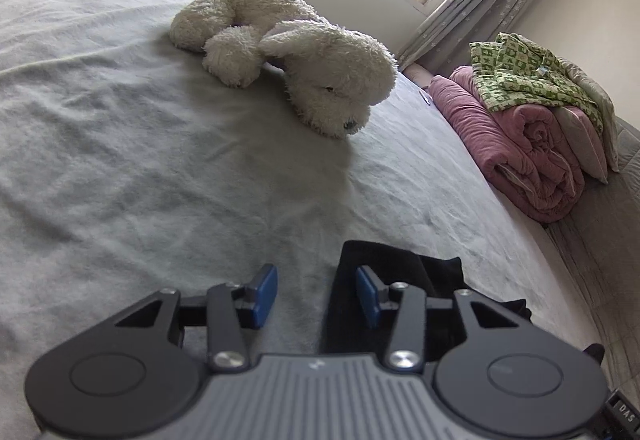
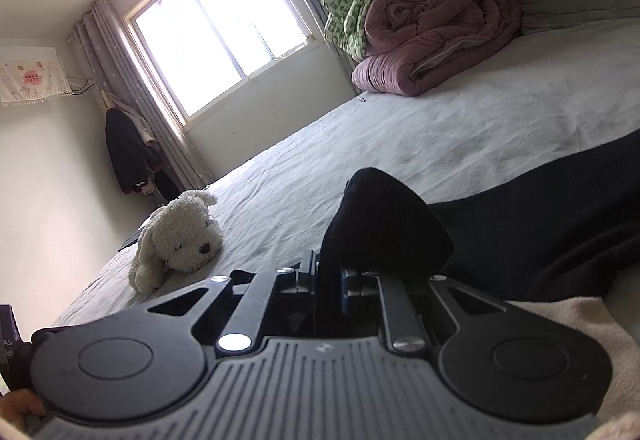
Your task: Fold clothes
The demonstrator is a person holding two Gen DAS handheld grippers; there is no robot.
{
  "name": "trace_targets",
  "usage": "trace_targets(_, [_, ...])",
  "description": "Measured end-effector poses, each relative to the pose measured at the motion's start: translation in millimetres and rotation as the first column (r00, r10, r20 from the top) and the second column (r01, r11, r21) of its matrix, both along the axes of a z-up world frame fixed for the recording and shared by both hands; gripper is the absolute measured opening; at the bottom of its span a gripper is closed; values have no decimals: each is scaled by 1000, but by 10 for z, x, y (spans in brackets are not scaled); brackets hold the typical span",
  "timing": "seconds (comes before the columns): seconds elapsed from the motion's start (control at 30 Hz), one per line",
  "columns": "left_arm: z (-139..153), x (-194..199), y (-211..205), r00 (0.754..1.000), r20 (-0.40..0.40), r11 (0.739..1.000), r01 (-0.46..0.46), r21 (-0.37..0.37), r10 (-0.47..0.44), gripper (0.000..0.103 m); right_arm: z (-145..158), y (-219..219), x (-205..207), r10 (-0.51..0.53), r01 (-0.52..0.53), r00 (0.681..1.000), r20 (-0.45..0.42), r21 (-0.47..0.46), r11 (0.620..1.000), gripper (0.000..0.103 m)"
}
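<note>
Pale bedsheet [image 2: 460,128], black garment [image 2: 540,216] lengthwise toward right, fold clamped in right hand-held gripper [image 2: 326,276]; left hand-held gripper [image 1: 316,290] released.

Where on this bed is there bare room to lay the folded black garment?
Bare sheet lies between the plush dog and the left claw. Crowded: the pink quilt with the green checked cloth on top, and the black garment by the right claw.

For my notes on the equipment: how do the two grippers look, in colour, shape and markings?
Both look alike. The left gripper has a grey ribbed body, two round black discs at its sides, black link bars with silver screws, and flat blue pads on its fingers. The right gripper has the same grey ribbed body, black discs and silver screws; its blue pads are mostly hidden. No sleeve is visible.
</note>
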State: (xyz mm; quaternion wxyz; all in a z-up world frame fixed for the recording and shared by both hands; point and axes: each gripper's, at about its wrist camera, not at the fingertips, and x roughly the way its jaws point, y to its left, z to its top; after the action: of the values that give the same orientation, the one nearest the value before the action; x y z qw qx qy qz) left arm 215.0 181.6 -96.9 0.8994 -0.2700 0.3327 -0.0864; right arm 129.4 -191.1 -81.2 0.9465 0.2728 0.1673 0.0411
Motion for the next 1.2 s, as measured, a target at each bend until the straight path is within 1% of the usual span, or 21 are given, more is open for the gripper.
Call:
trace_targets(0.07, [-33,31,-25,999,-2,999,32,-34,-32,35,-43,-45,5,1,0,1000,-18,48,999,18])
trace_targets(0.13, [-65,60,-41,999,-6,997,48,-66,-48,31,-66,-75,4,-7,10,1000,-29,79,997,19])
trace_targets(0.2, [-112,89,-53,998,-17,994,59,-97,-61,16,-78,-96,5,-20,23,999,-36,95,995,28])
trace_targets(0.23, [-122,91,-62,998,-19,993,59,-103,-61,9,-86,-107,9,-29,33,999,-40,103,994,39])
trace_targets(0.27, [-116,80,-72,998,-14,994,53,-99,-55,8,-94,-122,15,-38,43,998,-44,114,993,43])
trace_targets(0.4, [-22,9,-83,999,33,997,29,-76,-26,6,-115,-193,23,-36,42,999,-38,182,982,45])
trace_targets(0.5, [40,-44,-42,998,70,997,7,-78,-1,6,-149,-195,84,-35,47,997,-65,191,981,45])
trace_targets(0.53, [42,-51,-23,997,72,997,-4,-77,9,6,-160,-188,107,-35,49,997,-74,188,981,33])
trace_targets(0.57, [40,-55,-8,997,73,997,-13,-75,18,6,-158,-165,116,-32,44,997,-74,175,984,12])
trace_targets(0.63, [36,-58,17,997,74,997,-26,-77,32,6,-98,-90,80,-10,14,1000,-26,133,991,13])
trace_targets(0.7, [32,-61,43,996,76,996,-39,-79,45,6,42,8,-20,26,-33,996,90,71,997,13])
trace_targets(0.77, [44,-74,58,994,90,996,-54,-75,61,6,180,54,-182,35,-46,973,229,46,998,13])
trace_targets(0.83, [57,-87,66,992,106,995,-66,-70,73,6,268,66,-331,1,-8,947,322,23,1000,12])
trace_targets(0.87, [58,-89,66,991,112,995,-68,-68,75,6,289,73,-368,-29,32,945,324,-3,999,12])
trace_targets(0.93, [54,-86,61,990,119,996,-70,-62,77,6,286,72,-374,-75,95,954,291,-56,994,12])
trace_targets(1.0, [21,-44,38,995,77,997,-66,-33,68,9,237,66,-271,-104,124,977,184,-103,987,12])
trace_targets(1.03, [2,-21,26,997,51,998,-63,-17,64,13,204,70,-210,-117,134,985,127,-129,983,12])
trace_targets(1.07, [-1,-19,32,998,31,998,-61,-11,61,23,152,93,-120,-127,136,990,58,-178,975,12])
trace_targets(1.1, [15,-40,58,998,18,998,-57,-16,58,26,101,108,-41,-139,135,990,-4,-217,967,12])
trace_targets(1.13, [30,-60,85,998,4,998,-54,-21,55,30,65,86,-13,-145,136,989,-29,-210,968,12])
trace_targets(1.2, [74,-136,127,999,-16,999,-42,-12,42,31,0,42,32,-156,139,985,-73,-196,971,12])
